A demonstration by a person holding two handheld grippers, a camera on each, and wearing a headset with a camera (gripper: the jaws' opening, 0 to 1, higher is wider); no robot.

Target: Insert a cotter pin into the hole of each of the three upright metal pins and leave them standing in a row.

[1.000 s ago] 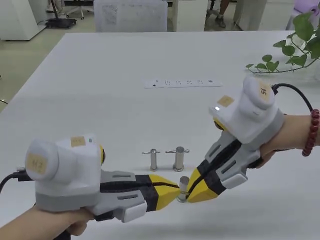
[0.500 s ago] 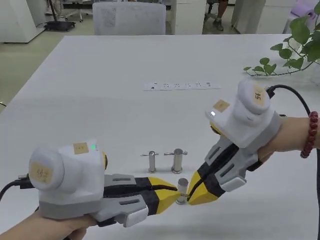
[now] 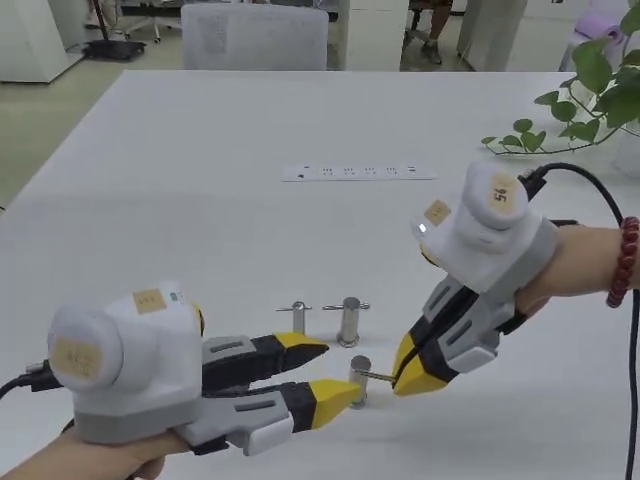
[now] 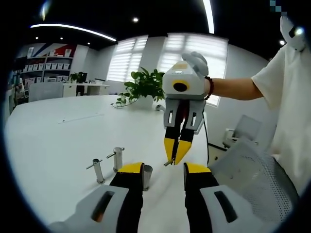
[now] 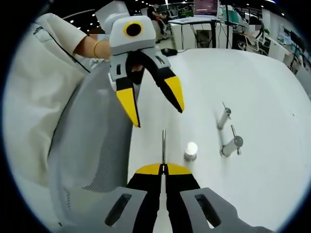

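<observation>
In the head view, the left gripper [image 3: 338,370] comes in from the person's side of the white table [image 3: 200,200], its claw spread wide. The bare metal pin [image 3: 359,380] stands upright just past the lower yellow tip, not touched by either jaw. From the right, the right gripper [image 3: 400,380] slants down with its claw pinched on a cotter pin [image 3: 378,377]. The cotter pin's free end reaches the bare metal pin's side; whether it has entered the hole cannot be told. Just beyond stand two fitted metal pins [image 3: 349,320], each with a cotter pin through its head. A power strip [image 3: 358,173] lies farther toward the far edge, and a plant [image 3: 590,90] sits by the right edge.

In the left gripper view, the claw gapes. The bare metal pin [image 4: 147,175] stands close against the inner side of the left jaw. The right gripper [image 4: 176,155] hangs above, with the cotter pin [image 4: 168,163] at its tips.

In the right gripper view, the right gripper's closed jaws clamp the cotter pin [image 5: 164,145], which points straight ahead. The bare metal pin [image 5: 190,150] stands just beside it to the right. The left gripper [image 5: 158,116] hovers beyond, jaws apart.
</observation>
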